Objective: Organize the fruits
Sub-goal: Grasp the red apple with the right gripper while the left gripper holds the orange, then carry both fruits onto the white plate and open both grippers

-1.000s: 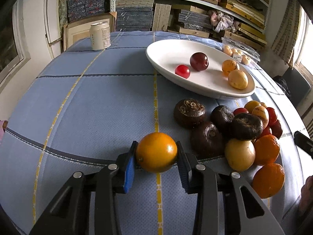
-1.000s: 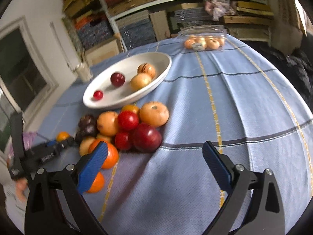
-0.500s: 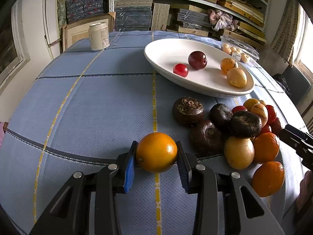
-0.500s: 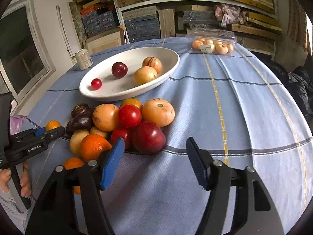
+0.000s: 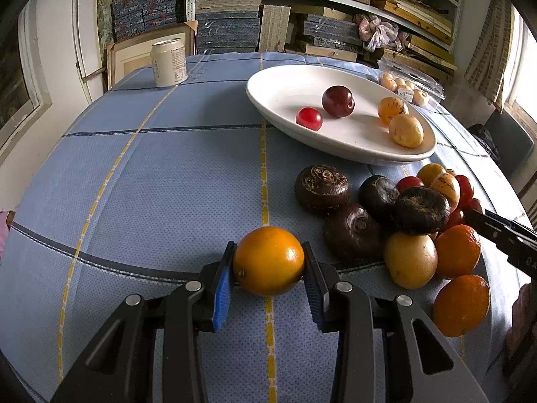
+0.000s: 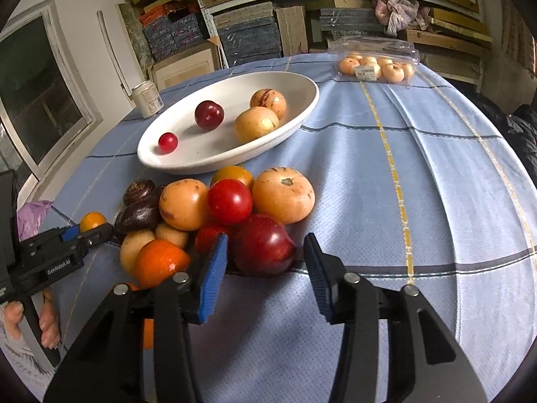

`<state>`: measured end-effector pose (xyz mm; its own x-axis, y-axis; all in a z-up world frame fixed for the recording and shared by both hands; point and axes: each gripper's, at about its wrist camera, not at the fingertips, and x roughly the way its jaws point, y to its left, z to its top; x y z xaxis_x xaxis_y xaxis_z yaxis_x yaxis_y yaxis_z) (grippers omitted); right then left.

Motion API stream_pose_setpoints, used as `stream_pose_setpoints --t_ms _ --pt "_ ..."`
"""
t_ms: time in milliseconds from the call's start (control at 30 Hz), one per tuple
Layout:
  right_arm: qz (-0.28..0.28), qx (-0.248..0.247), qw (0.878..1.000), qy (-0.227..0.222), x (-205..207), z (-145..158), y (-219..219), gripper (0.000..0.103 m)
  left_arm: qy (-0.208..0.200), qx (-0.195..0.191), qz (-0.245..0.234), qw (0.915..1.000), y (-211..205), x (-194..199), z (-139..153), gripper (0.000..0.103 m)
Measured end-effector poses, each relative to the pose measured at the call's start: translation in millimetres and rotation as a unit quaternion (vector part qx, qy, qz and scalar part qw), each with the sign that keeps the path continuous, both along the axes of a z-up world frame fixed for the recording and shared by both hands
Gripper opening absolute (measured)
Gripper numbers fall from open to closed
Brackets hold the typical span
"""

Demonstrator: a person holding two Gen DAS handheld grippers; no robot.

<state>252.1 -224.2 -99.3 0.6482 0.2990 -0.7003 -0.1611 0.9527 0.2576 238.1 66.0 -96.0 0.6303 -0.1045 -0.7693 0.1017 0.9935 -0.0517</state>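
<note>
on the tabletop (image 5: 167,174), left claw (image 5: 268,268) grips a small orange (image 5: 268,260); right claw (image 6: 265,265) has just been closing around a dark red plum (image 6: 263,248), pads not touching yet.

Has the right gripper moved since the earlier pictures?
Yes. The right gripper has come closer to the fruit pile, its jaws closing around the dark red fruit, while the white dish stays fixed.
</note>
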Motion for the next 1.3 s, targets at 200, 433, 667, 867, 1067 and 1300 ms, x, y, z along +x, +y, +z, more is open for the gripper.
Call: stream_pose_setpoints --t_ms 200,433,667,867,1067,1300 --pt "-0.002 0.022 1.000 0.010 3 -3 -4 0.046 0.001 0.001 -0.003 1.0000 1 -1 -1 0.038" --pt "0.006 0.024 1.000 0.013 -2 -4 -4 0.040 0.000 0.002 -0.003 1.0000 0 -2 -1 0.039" --pt "0.005 0.017 1.000 0.010 -2 -4 -1 0.040 0.000 0.007 -0.003 1.0000 0 -3 -1 0.039" --pt "0.004 0.023 1.000 0.012 -1 -4 -2 0.040 0.000 0.010 -0.004 0.9999 -1 -3 -1 0.039" --pt "0.002 0.017 1.000 0.002 -8 -1 -2 0.038 0.000 0.003 -0.004 1.0000 0 -3 -1 0.038" --pt "-0.001 0.015 1.000 -0.005 -16 2 -3 0.038 -0.008 -0.004 -0.001 1.0000 2 -4 3 0.038"
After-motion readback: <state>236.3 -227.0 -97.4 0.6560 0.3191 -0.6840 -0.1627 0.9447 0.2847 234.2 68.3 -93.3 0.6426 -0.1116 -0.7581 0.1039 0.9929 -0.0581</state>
